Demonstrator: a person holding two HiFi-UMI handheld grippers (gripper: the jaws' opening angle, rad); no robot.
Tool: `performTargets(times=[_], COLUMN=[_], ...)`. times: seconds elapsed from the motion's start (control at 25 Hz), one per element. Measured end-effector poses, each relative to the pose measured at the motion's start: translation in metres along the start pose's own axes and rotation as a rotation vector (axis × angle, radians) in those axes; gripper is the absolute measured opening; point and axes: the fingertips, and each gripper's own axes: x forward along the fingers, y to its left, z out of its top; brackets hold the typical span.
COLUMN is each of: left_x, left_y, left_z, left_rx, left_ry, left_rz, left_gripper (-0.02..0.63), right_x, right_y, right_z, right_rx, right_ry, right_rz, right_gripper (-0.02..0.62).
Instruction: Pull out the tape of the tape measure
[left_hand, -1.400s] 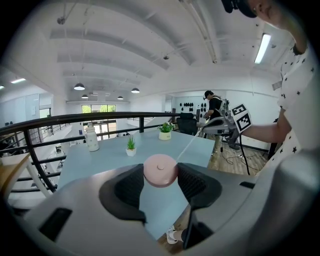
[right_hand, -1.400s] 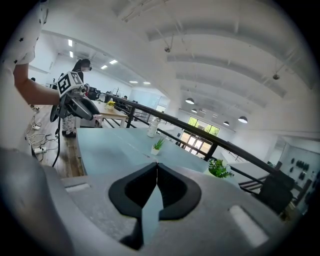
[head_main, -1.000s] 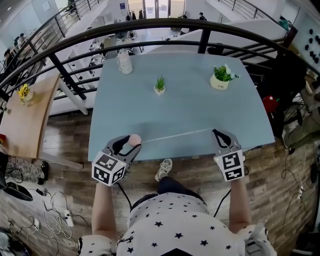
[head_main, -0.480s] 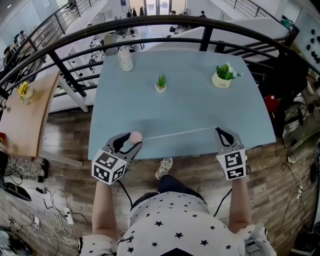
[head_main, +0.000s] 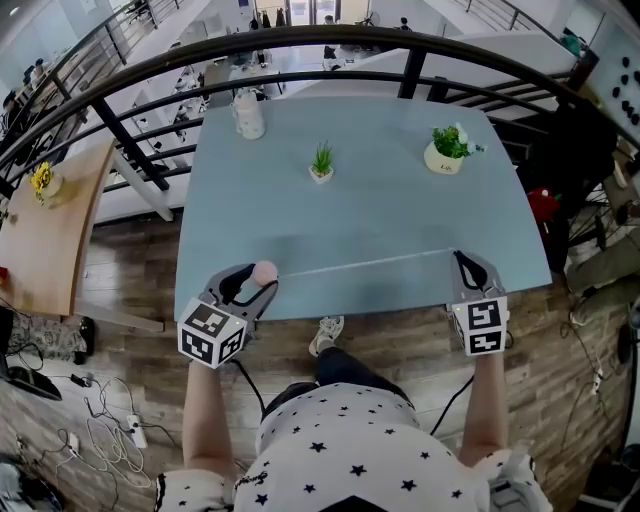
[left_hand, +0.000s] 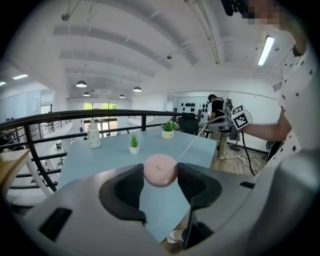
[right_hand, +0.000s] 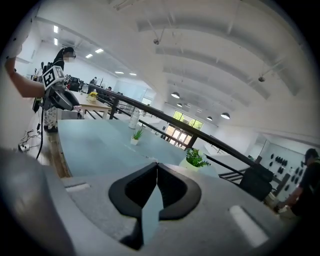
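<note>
The tape measure (head_main: 265, 272) is a small round pink case near the front left edge of the blue table (head_main: 360, 200). My left gripper (head_main: 258, 283) is shut on it, and in the left gripper view the case (left_hand: 160, 170) sits squeezed between both pads. A thin pale tape (head_main: 360, 262) runs from the case to the right, low over the table. My right gripper (head_main: 459, 255) is shut on the tape's end at the table's front right edge. In the right gripper view its jaws (right_hand: 156, 164) meet with no gap.
A small green plant (head_main: 320, 165) stands mid-table, a larger potted plant (head_main: 443, 151) at the back right and a white bottle (head_main: 248, 115) at the back left. A black railing (head_main: 330, 45) curves behind the table. A wooden desk (head_main: 45, 230) is at the left.
My right gripper has moved to the right along the front edge, and the tape between the grippers has grown longer. The left gripper with the pink case has shifted slightly left.
</note>
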Motion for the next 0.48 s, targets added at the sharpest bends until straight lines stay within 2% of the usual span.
performTargets(times=[0.2,0.48], left_x=[0.001,-0.004], left_y=[0.008,0.019], left_z=[0.002,-0.003], left_rx=[0.004,-0.019], left_ry=[0.004,-0.001], left_rz=[0.015,0.034], left_gripper=[0.210,0.210], right_x=[0.002,0.002], right_y=[-0.014,-0.021], right_z=[0.000,-0.003], right_rx=[0.009,0.032], right_ry=[0.013,0.021], right_rz=[-0.045,-0.063], right_gripper=[0.009,0.009])
